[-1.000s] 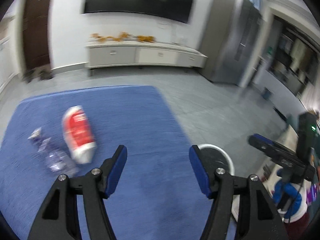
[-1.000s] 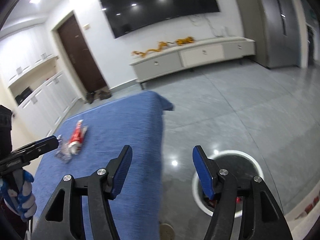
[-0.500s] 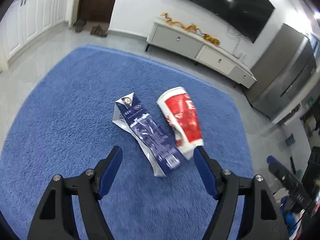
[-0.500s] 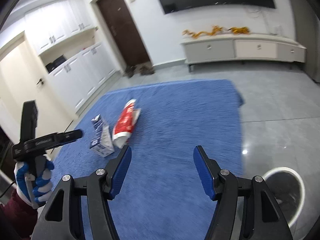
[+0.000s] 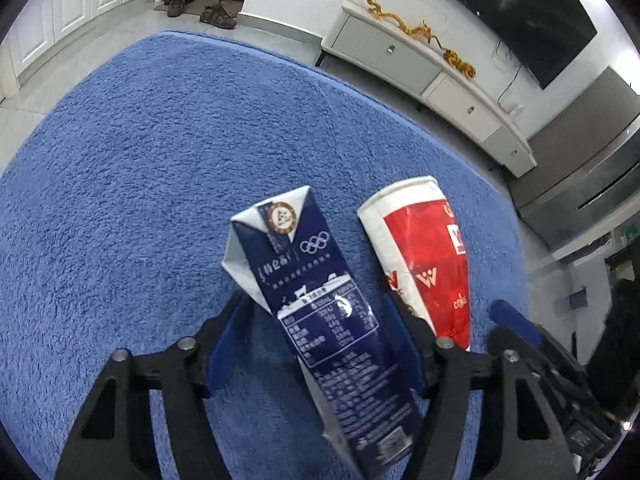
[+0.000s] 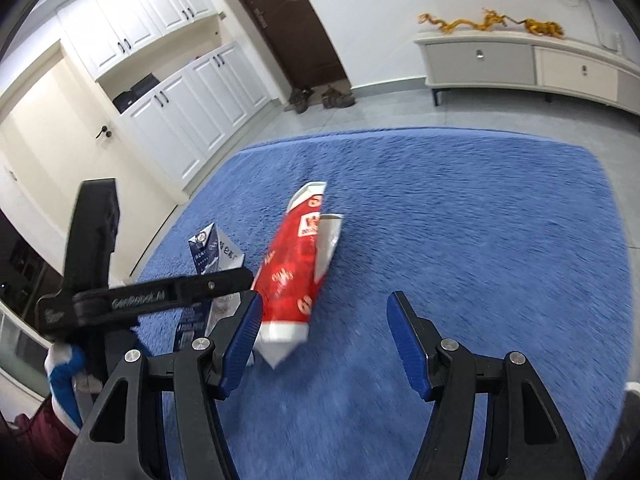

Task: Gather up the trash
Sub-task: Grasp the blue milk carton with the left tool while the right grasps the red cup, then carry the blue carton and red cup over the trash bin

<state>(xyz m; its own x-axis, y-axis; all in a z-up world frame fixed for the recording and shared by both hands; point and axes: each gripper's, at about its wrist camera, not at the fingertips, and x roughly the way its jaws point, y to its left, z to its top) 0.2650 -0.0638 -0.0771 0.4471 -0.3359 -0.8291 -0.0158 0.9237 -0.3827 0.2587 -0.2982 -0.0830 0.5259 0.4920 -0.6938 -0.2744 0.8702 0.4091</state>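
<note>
A dark blue milk carton (image 5: 320, 300) lies on the blue rug (image 5: 140, 160), next to a flattened red and white paper cup (image 5: 424, 256) on its right. My left gripper (image 5: 316, 344) is open, its jaws wide on either side of the carton's lower half, not closed on it. In the right wrist view the cup (image 6: 296, 276) lies just ahead and left of my right gripper (image 6: 324, 336), which is open and empty above the rug (image 6: 480, 220). The carton (image 6: 208, 252) shows behind the left gripper's body (image 6: 160, 296).
A white low cabinet (image 5: 424, 68) stands along the far wall under a dark TV. Shoes (image 5: 216, 14) sit by a brown door. White cupboards (image 6: 180, 100) line the left wall. Grey tile floor surrounds the rug.
My left gripper has moved down and forward so its jaws now straddle the carton. My right gripper has turned left and come closer to the cup.
</note>
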